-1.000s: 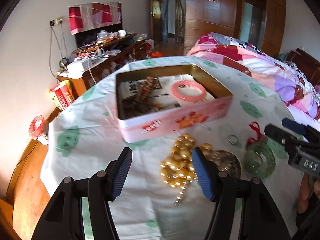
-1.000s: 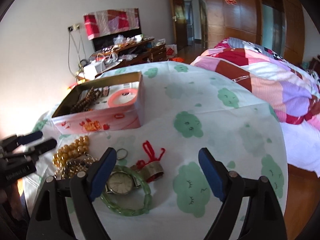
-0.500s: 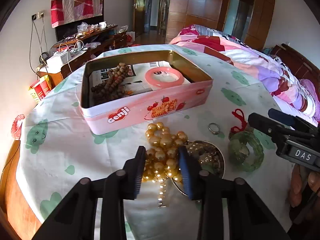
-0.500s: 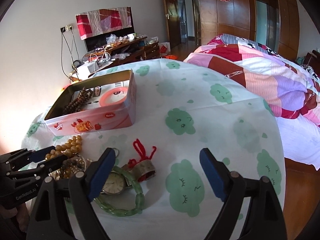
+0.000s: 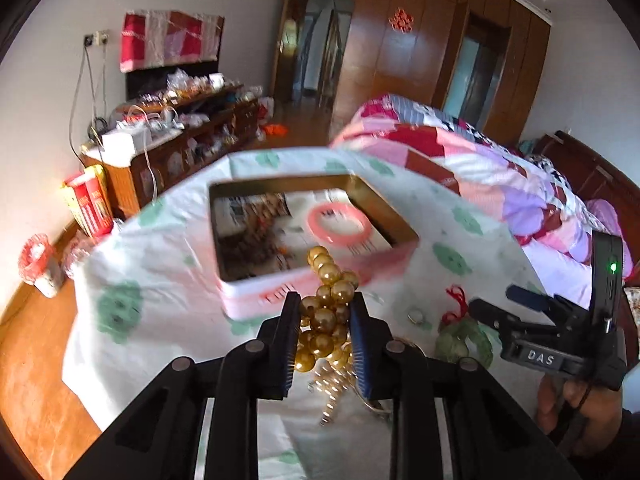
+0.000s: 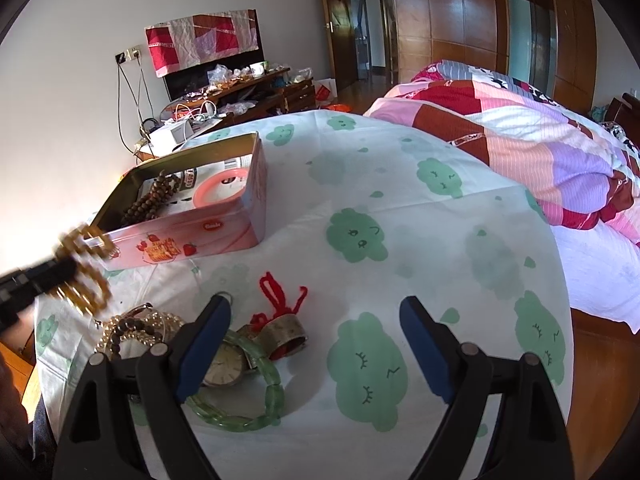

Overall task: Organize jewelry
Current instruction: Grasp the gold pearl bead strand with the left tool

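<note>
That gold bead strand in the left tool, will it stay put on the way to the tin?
Probably floppy: the gold bead strand bunches between the closing left tool and a tail dangles below. Round glossy beads may slip from the pads. Loose loops could swing and snag the tin rim.

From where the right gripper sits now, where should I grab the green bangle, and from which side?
Take the green bangle on its bare near-right arc, coming down from above with one finger inside the ring and one outside. It lies flat on the cloth, so a side approach would probably just push it. Its far-left part has the watch lying on it. The right gripper is open and empty.
</note>
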